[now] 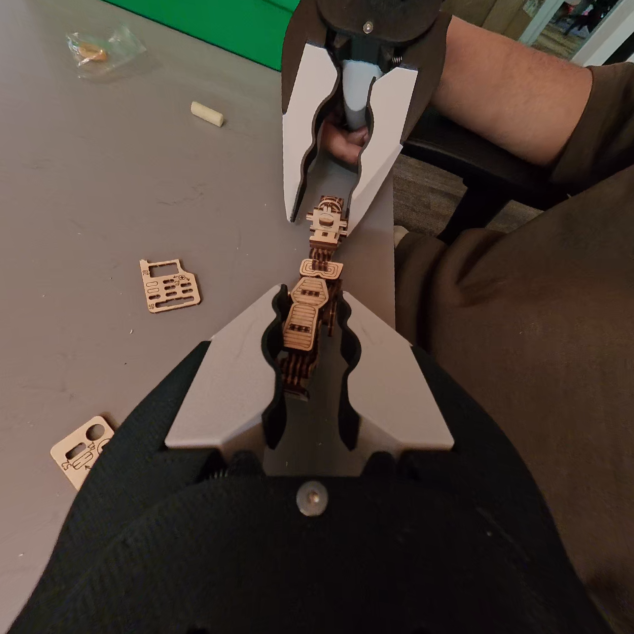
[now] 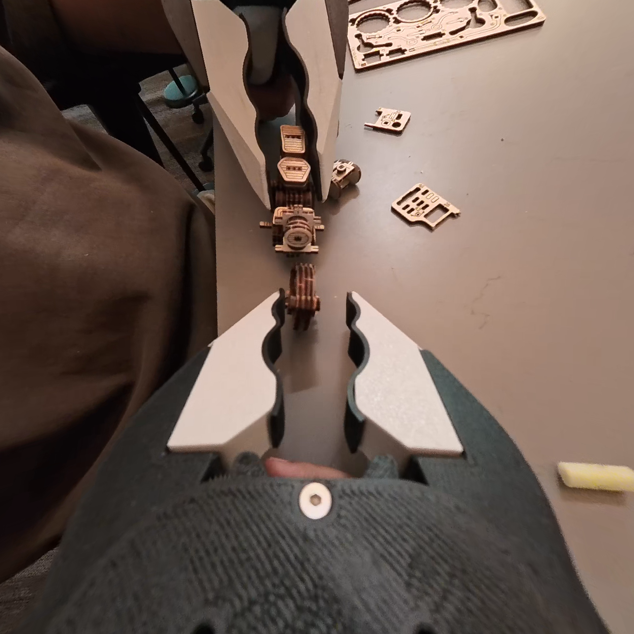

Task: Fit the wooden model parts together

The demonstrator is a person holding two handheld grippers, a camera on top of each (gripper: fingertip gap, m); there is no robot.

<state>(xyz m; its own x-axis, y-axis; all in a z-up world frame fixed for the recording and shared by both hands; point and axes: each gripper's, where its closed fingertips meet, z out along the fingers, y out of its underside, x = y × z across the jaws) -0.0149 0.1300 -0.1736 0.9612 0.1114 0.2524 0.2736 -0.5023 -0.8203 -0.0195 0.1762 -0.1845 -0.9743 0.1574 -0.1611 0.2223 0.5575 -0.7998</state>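
Laser-scorched plywood model (image 1: 310, 308) on a matt, seemingly laminate table (image 1: 103, 206).

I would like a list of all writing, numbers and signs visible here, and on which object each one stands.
I do not copy out writing; these things carry it:
Notched wooden offcut: engraved numbers and arrow signs, legible.
Corner offcut: engraved numbers and an arrow, partly hidden.
Large punched sheet: marks too small to read.
Small square offcut: too small to read.
Wooden model: decorative lines only, no text.

Pale wooden model (image 1: 310, 308) with dark striped layers; grey table (image 1: 103, 206); green panel (image 1: 219, 24); possibly cream-coloured block (image 1: 207, 114).
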